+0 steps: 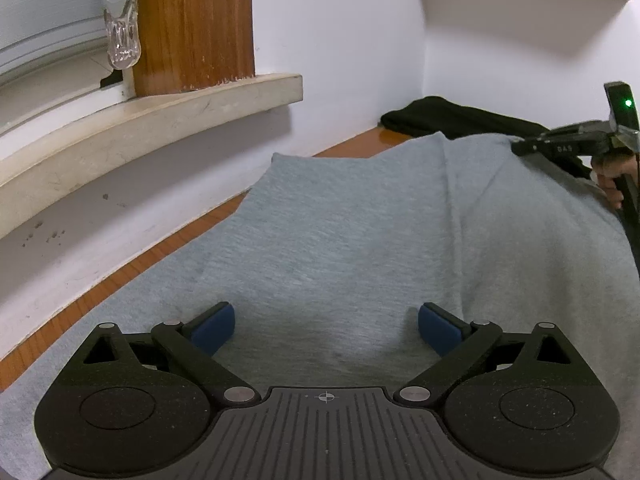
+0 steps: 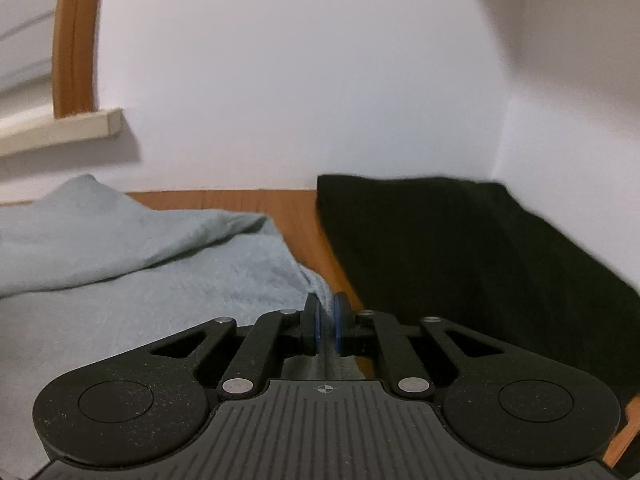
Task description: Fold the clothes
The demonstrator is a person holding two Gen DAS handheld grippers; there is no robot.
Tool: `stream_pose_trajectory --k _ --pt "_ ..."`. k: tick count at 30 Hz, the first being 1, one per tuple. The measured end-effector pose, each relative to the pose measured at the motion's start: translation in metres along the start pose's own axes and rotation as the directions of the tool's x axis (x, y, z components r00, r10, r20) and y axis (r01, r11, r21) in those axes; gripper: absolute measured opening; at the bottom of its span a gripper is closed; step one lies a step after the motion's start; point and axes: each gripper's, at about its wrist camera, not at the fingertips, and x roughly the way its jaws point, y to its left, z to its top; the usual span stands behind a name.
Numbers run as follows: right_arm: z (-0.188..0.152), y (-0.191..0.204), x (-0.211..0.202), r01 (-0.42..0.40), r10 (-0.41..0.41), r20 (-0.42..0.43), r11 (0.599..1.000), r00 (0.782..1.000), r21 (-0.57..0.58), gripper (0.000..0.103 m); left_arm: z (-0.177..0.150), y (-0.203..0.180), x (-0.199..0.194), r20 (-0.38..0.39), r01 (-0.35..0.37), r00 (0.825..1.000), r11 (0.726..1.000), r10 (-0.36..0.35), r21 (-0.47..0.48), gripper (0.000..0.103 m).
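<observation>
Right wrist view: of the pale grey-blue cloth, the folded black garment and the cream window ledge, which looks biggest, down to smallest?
1. Pale grey-blue cloth and folded black garment: about alike in the picture, and the cloth runs off the frame, so I won't rank them.
2. Cream window ledge: clearly smallest, though it is farther away and cut off.

Rumpled grey garment (image 1: 360, 248) beside seemingly folded black garment (image 2: 460, 260).

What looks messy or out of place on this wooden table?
Only the light grey cotton garment: rumpled, its far part humped up, an edge pinched in the right gripper. The folded black garment lies tidy beside it.
</observation>
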Motion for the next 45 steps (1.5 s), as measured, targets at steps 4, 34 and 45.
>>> stream_pose_trajectory --k 4,34,45 --pt "0.005 0.008 0.008 0.056 -0.058 -0.047 0.998 0.997 -0.026 0.022 0.0 0.001 0.001 -0.003 0.003 1.0 1.0 -0.003 -0.002 0.1" --pt "0.039 0.07 0.055 -0.149 0.149 -0.065 0.989 0.987 0.003 0.049 0.011 0.046 0.02 -0.045 -0.054 0.998 0.998 0.052 -0.036 0.099" --pt "0.034 0.052 0.031 -0.13 0.126 0.049 0.987 0.991 0.098 0.058 0.018 0.065 0.03 -0.045 -0.056 0.997 0.998 0.054 -0.032 0.101"
